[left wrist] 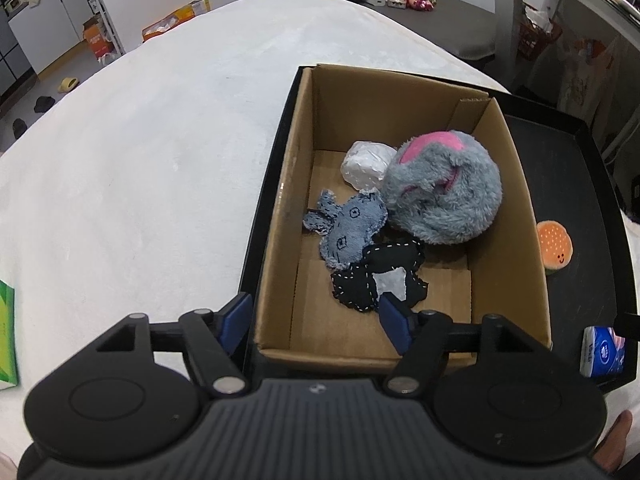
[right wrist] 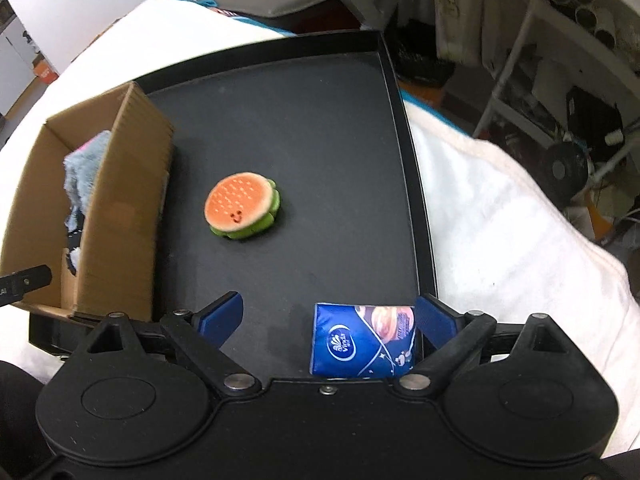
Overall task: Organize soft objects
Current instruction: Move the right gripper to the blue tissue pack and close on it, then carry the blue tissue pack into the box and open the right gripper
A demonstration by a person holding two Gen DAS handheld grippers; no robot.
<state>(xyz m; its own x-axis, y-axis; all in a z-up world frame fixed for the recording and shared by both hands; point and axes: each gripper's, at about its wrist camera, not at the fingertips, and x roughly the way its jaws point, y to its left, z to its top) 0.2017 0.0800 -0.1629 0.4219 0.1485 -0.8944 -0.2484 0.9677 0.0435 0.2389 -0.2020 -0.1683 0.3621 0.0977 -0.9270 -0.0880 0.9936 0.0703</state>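
Four soft things already lie in the open brown cardboard box (left wrist: 400,216): a fluffy grey and pink plush toy (left wrist: 442,188) toward 1 o'clock, a white crinkled fabric ball (left wrist: 366,164) just beside it at 11 o'clock, a pale blue denim stitched animal (left wrist: 348,232) touching the plush, and a black felt patch with white stitching (left wrist: 376,276) nearest the camera. By that count the sorting looks more than half done.

Two things remain outside, both on the black flat tray (right wrist: 320,128) that also carries the box: an orange and green burger-shaped plush (right wrist: 240,210), near the box's outer wall, and a blue plastic-wrapped tissue pack (right wrist: 362,344) at the tray's near edge.

The left tool (left wrist: 318,322) stands well open and empty, its fingers either side of the box's near left corner above the black patch. The right tool (right wrist: 328,320) is spread wide with nothing gripped; the tissue pack lies between its fingers, close against the 3 o'clock one (right wrist: 434,320), with no squeeze visible.

The tray floor between burger and pack is bare, giving free room. The raised tray rim at 3 o'clock crowds that finger, and the box wall at 9 o'clock must be cleared on the way in. The box floor still has room at 7 o'clock. The white cloth-covered table (left wrist: 140,160) lies bare at 10 o'clock.
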